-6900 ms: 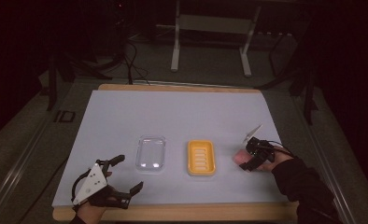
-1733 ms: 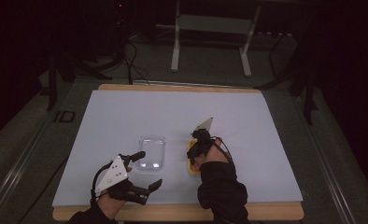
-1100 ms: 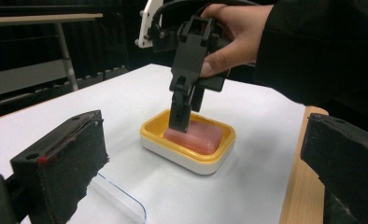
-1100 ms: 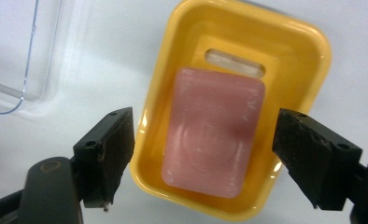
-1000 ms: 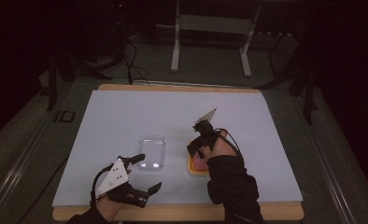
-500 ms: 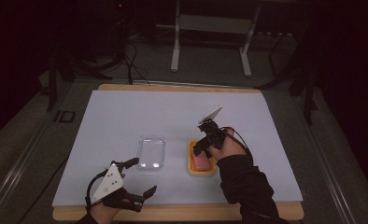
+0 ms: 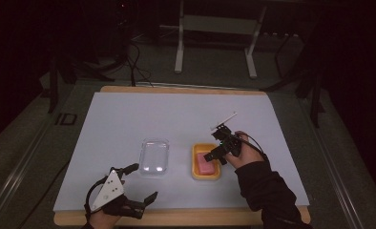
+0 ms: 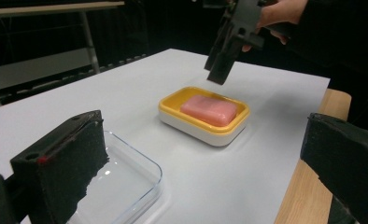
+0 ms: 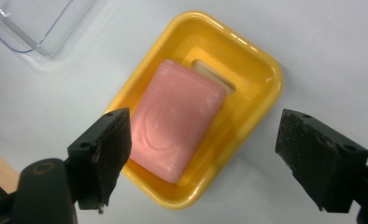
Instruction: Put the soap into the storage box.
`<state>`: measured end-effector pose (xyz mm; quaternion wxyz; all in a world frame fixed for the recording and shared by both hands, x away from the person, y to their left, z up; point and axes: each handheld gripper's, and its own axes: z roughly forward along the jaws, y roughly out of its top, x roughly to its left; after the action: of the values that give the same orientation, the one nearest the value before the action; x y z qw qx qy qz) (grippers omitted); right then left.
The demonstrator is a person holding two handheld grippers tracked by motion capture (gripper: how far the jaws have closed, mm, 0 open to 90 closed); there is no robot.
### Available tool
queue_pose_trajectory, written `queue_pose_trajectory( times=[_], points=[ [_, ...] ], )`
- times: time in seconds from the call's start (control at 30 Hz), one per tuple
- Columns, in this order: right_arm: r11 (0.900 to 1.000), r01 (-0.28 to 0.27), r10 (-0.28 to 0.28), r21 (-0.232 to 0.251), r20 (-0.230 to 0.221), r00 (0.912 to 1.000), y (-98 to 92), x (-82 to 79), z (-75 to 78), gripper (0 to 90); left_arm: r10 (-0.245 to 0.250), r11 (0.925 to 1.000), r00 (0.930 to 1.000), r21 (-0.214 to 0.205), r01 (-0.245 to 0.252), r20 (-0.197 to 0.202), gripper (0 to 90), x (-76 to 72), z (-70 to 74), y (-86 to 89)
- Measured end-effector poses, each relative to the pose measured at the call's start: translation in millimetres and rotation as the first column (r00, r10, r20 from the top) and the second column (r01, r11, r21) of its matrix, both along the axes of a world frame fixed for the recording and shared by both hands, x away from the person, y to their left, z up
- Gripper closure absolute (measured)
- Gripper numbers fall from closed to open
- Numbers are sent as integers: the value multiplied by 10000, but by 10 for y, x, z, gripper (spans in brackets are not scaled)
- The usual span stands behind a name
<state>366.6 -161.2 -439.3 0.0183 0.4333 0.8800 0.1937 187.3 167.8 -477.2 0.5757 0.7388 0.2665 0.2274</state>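
A pink soap bar (image 7: pixel 205 167) lies flat in the yellow soap dish (image 7: pixel 195 149) near the table's front middle. My right gripper (image 7: pixel 215 155) hovers just above the dish's right side, open. Its jaws have just been opening and nothing is gripped. In the right gripper view the soap (image 9: pixel 175 126) sits in the dish (image 9: pixel 254 91) below the spread jaws of the gripper (image 9: pixel 210 151). My left gripper (image 7: pixel 143 182) rests open at the front left. In the left gripper view its jaws frame the soap (image 8: pixel 209 109) and the right gripper (image 8: pixel 218 70).
A clear plastic lid or tray (image 7: pixel 155 156) lies left of the dish, close to the left gripper. The white sheet (image 7: pixel 176 119) covers the wooden table (image 7: pixel 186 89), whose front edge runs just before both hands. Dark stands and cables lie beyond the far edge.
The right hand carried the soap from the right side to the dish and left it there. Over the last second it has drifted right, uncovering the soap. The left hand has barely shifted.
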Motion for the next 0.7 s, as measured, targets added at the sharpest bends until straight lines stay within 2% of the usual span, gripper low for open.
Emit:
queue_pose_trajectory(
  times=[0.13,0.3,0.33,0.4,0.53,0.7],
  points=[
    [9989,-201,182,430,429,9989,-153,-33,-25,185,140,9999,9999,4,-140,-10,7,-9,-3,18],
    [9965,-724,683,419,916,9935,-305,-82,-38,185,309,9995,9995,34,-309,-36,6,-21,-10,40],
    [9947,-771,706,679,929,9932,-422,-111,-55,185,335,9994,9994,27,-335,-35,7,-24,-11,42],
    [9923,-769,681,973,900,9936,-510,-139,-85,180,371,9993,9993,49,-371,-40,7,-30,-12,46],
    [9916,-912,774,921,1442,9865,-658,-215,-170,160,399,9991,9992,119,-398,-67,7,-46,-16,50],
    [9894,-835,634,1186,1639,9844,-780,-278,-225,155,396,9992,9992,109,-395,-57,7,-50,-15,54]
  ],
)
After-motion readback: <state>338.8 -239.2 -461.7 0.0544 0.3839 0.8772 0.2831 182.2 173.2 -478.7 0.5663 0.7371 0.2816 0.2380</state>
